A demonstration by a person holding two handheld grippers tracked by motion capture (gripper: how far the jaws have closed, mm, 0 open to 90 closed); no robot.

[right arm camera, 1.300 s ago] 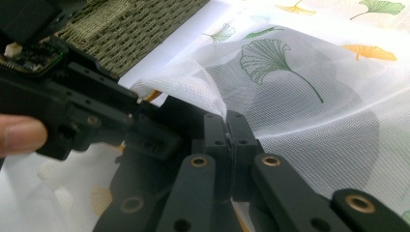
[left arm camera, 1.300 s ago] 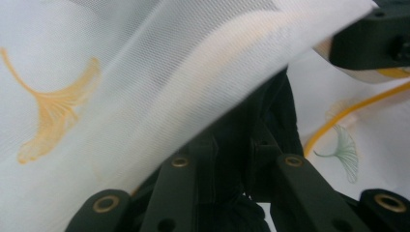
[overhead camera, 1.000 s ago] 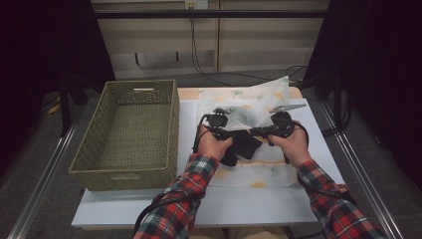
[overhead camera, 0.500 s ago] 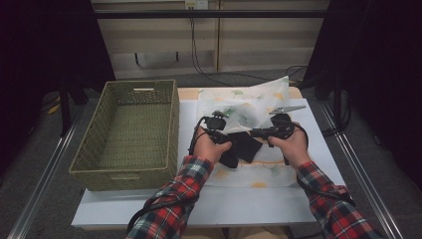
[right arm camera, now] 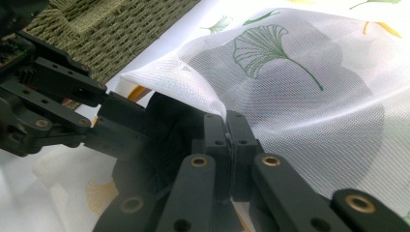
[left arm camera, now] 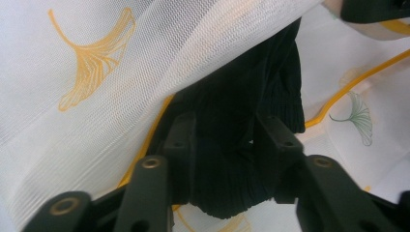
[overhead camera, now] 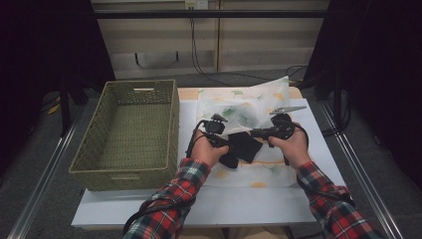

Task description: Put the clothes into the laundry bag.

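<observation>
Black ribbed cloth [left arm camera: 241, 140] seemingly between left hand-held gripper [left arm camera: 226, 137] jaws

Mesh bag [overhead camera: 259, 102]: white, sheer, printed with ginkgo leaves in green and orange-yellow; orange-yellow trim line.
Garment [overhead camera: 244, 146]: black, ribbed knit.
Basket [overhead camera: 129, 172], left: olive-green weave.
Table [overhead camera: 249, 204]: white.
Sleeves [overhead camera: 171, 199]: red plaid with dark and white checks.
Left gripper [left arm camera: 225, 145] and right gripper [right arm camera: 227, 133]: black, brass-coloured rivets.

A black ribbed cloth [left arm camera: 241, 145], bunched and folded, is pinched between the jaws of the left gripper [left arm camera: 227, 140] at the mouth of a white mesh bag [right arm camera: 300, 96] printed with green and yellow ginkgo leaves. The bag lies spread on the desk [overhead camera: 259, 204], its near edge lifted and clamped in the right gripper [right arm camera: 227, 145], the cloth partly under that raised flap.
</observation>
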